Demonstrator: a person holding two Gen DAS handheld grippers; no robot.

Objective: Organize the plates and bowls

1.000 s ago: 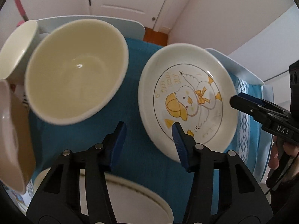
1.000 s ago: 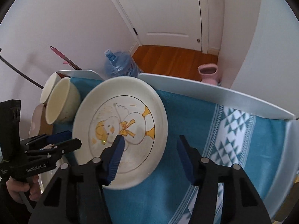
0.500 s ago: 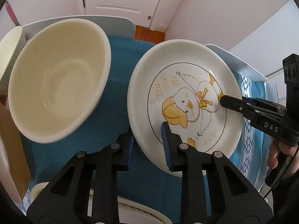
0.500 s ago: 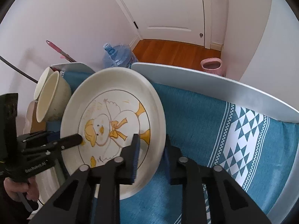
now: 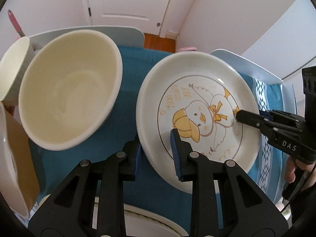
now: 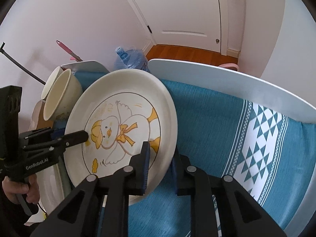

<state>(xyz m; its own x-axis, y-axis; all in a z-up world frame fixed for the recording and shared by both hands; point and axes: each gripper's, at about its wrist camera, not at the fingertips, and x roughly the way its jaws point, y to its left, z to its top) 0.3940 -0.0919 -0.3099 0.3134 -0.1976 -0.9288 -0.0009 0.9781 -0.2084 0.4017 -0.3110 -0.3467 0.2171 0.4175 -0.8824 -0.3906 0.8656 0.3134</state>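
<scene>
Both grippers have closed since before: left gripper and right gripper, marked "DAS", clamp the duck plate rim; cream bowl stands left.

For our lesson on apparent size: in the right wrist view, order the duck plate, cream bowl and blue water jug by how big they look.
1. duck plate, nearest the camera
2. cream bowl
3. blue water jug, farthest, partly hidden

Soft daylight, sharp, fisheye-warped edges
</scene>
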